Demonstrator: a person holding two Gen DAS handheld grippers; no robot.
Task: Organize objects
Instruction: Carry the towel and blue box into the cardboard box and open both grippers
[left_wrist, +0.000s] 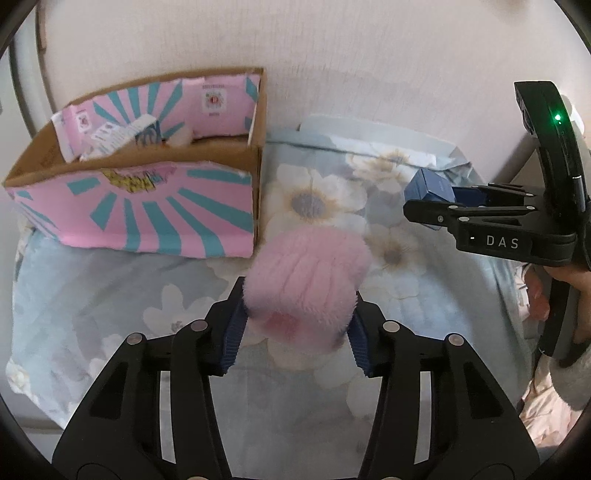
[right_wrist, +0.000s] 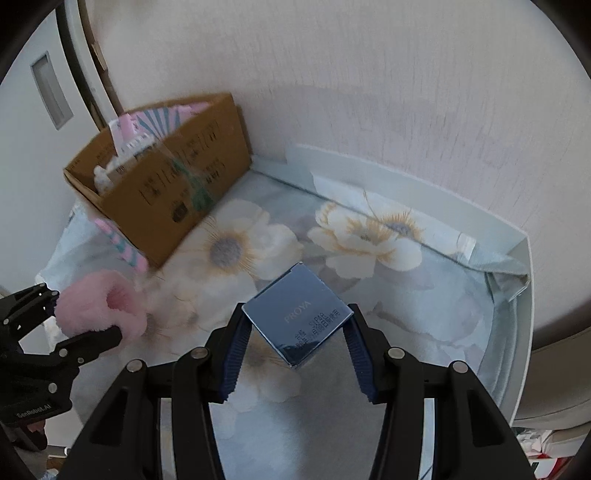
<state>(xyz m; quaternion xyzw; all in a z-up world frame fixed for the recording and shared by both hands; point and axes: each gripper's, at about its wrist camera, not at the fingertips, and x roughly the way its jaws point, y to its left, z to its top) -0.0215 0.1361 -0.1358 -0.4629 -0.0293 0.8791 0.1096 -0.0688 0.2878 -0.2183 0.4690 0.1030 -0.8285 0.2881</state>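
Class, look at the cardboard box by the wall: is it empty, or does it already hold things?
Not empty. The cardboard box is open at the top, and packets show inside above its rim. How full it is cannot be told.

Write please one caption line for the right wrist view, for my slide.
Right gripper holds a shiny blue PROYA box above the floral cloth, near the open cardboard box.

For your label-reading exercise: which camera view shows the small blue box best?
The right wrist view: the blue box fills the centre between the right gripper fingers, its PROYA lettering readable. The left wrist view shows it small at the right edge, partly hidden by that gripper.
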